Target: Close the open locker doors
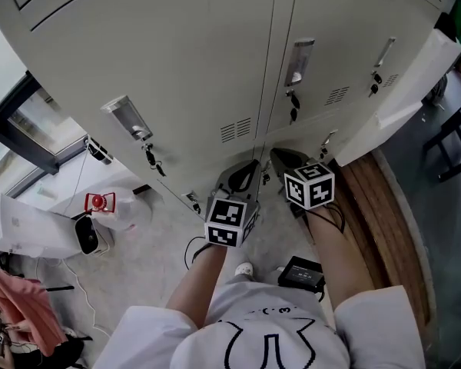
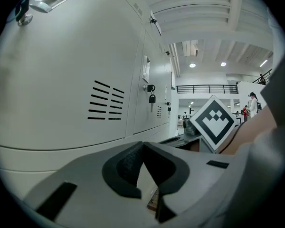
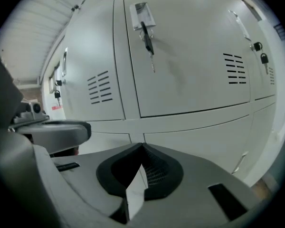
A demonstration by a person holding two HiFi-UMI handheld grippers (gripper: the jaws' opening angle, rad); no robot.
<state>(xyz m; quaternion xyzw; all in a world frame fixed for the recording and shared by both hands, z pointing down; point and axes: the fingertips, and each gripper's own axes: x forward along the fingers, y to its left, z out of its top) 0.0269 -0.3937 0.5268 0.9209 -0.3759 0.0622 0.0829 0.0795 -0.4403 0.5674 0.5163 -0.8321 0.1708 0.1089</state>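
A bank of pale grey lockers [image 1: 177,60] fills the head view. Each door has a recessed handle [image 1: 127,118] with a key [image 1: 150,158] hanging under it. Every door I see lies flush with its frame. My left gripper [image 1: 244,177] and right gripper [image 1: 286,160] sit side by side, pointing at the lower row close to the locker front. The left gripper [image 2: 142,144] is shut and holds nothing, facing a vented door [image 2: 61,80]. The right gripper [image 3: 142,146] is shut and empty too, below a door [image 3: 190,65] with a keyed handle [image 3: 145,23].
On the floor at the left stand a white bag with a red-capped bottle [image 1: 100,204] and a small white device [image 1: 87,237]. A black box [image 1: 303,271] lies by the person's feet. A wooden strip [image 1: 384,221] runs along the right, with dark furniture legs [image 1: 453,137] beyond.
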